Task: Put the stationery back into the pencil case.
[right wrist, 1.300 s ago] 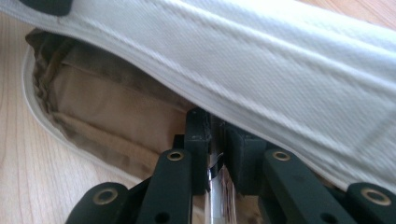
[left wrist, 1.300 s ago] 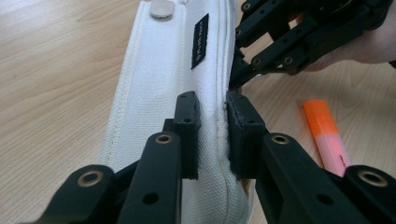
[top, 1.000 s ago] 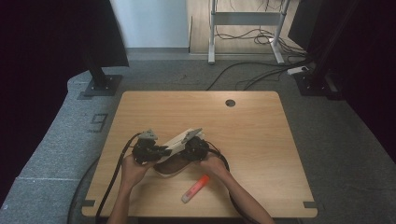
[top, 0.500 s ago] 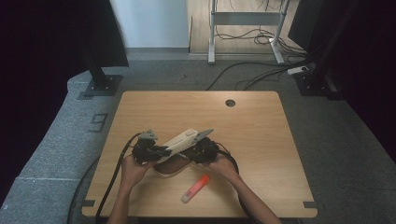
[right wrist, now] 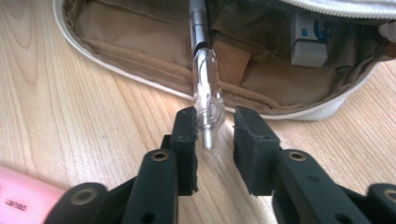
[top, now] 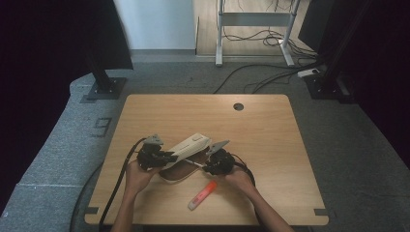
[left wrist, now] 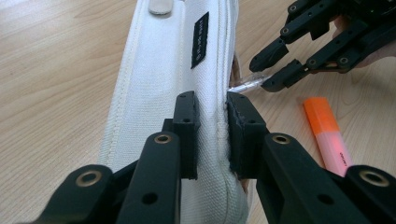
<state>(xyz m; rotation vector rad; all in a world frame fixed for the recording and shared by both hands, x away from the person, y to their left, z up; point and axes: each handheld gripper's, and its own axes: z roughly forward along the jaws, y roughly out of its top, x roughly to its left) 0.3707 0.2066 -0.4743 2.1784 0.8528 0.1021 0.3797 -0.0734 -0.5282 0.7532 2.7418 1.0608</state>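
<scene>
Spreading across the middle of the high view, the wooden table [top: 270, 145] carries everything else, and a round hole [top: 238, 106] is cut near its far edge. Next in size, a white fabric pencil case [top: 186, 150] lies open near the person's side of it, its tan lining [right wrist: 140, 32] facing the right gripper view and a small white-and-blue box [right wrist: 308, 42] tucked in a pocket inside. The left tongs [left wrist: 212, 126] are clamped on the case's upper flap near its zip edge, holding that flap lifted. The right tongs [right wrist: 212, 135] have just been closing, with a clear-barrelled pen [right wrist: 205, 88] between the jaws: the pen's near end rests against the left pad, while a gap remains at the other pad; its far end already reaches into the case. An orange highlighter [top: 203, 195] lies flat on the table just on the person's side of the case, beside the right hand [top: 239, 178] and apart from both tongs.
</scene>
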